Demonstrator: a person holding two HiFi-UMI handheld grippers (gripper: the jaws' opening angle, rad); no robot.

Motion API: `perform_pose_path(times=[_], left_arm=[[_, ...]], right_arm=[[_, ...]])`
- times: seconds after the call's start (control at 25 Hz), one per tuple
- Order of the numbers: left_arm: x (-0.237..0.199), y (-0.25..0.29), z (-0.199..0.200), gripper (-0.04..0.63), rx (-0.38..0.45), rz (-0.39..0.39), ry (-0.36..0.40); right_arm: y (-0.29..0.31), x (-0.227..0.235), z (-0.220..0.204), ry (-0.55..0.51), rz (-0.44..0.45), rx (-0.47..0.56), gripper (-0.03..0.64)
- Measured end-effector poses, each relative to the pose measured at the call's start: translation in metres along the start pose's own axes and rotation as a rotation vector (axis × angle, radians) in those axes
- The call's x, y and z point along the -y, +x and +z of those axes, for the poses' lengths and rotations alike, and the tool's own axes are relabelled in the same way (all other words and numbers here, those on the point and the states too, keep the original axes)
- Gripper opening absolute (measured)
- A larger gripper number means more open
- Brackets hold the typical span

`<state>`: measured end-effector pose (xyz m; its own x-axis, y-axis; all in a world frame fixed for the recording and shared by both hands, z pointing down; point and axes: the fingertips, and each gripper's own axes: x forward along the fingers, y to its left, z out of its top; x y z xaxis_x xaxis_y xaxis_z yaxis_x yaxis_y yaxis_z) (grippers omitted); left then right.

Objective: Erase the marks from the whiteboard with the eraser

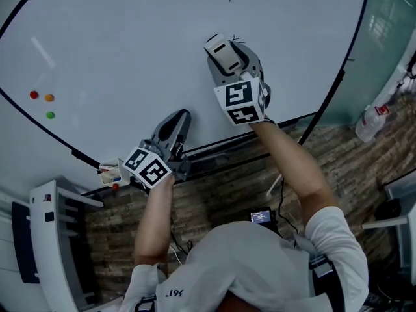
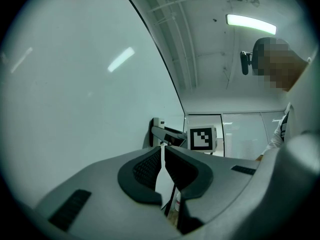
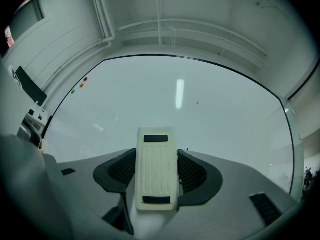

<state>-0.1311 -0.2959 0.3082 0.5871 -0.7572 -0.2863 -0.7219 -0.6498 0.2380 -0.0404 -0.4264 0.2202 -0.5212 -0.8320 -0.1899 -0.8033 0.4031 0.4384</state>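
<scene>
Whiteboard, large, white and wall-mounted, looks nearly clean to us. Our left gripper, jaws pinched together on nothing, idles at seven o'clock, out of the way. Our right gripper clamps the cream rectangular plastic eraser, presumably for the tiny dark speck at twelve o'clock.

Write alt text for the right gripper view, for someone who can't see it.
The right gripper holds a cream eraser between its jaws, pointed at a nearly clean whiteboard. A tiny dark mark sits near the board's middle, and coloured dots sit at its upper left.
</scene>
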Motion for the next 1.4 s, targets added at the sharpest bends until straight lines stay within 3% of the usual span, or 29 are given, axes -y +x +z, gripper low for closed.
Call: perform_pose_path(times=[1.4], left_arm=[[0.011,0.019,-0.005,0.028,-0.005,-0.026,-0.003]], right_arm=[[-0.02,0.091,-0.047,0.062,-0.126,-0.077,0.268]])
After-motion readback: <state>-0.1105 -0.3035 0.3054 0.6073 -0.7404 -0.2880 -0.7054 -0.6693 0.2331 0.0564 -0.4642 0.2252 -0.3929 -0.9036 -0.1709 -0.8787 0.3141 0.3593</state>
